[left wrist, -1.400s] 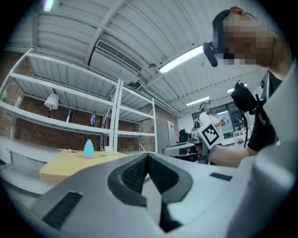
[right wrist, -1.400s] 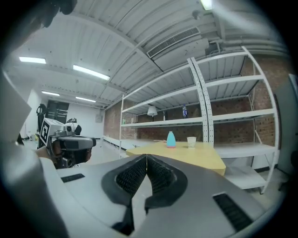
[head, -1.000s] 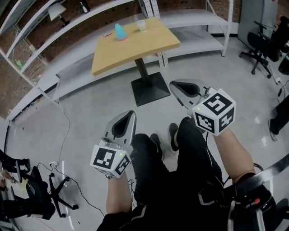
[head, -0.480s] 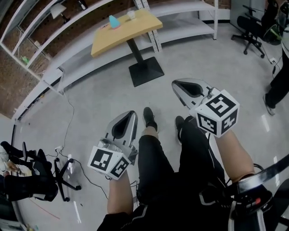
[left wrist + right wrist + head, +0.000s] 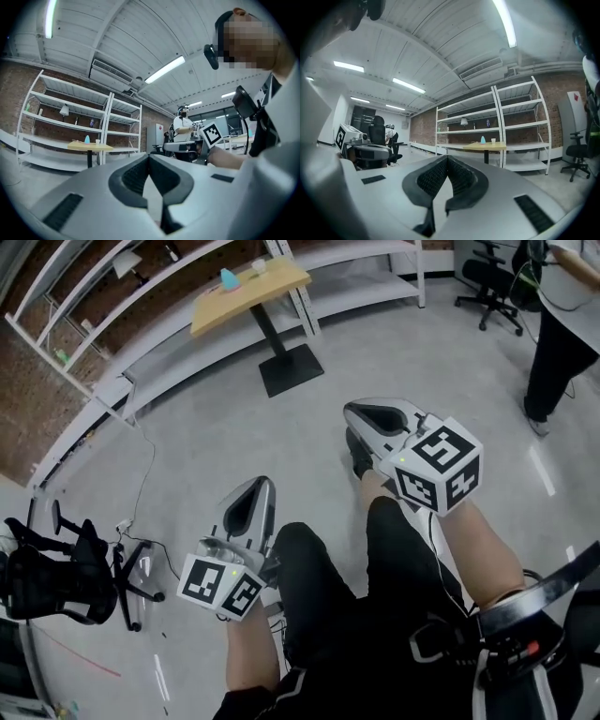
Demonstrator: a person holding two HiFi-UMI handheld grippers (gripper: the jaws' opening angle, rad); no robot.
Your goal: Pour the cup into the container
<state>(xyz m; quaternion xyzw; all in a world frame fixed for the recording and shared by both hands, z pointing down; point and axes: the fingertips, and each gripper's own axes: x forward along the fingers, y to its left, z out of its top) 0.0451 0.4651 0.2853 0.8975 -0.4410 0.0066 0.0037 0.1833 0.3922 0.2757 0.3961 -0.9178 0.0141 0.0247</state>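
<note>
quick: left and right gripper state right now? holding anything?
Left gripper: closed, jaws together, nothing between them.
Right gripper: closed, jaws together, nothing between them.

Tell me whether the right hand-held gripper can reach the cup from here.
Probably not yet: the cup stands on the table far across the floor, while the right hand-held gripper, shut and empty, hangs by the person's legs.
</note>
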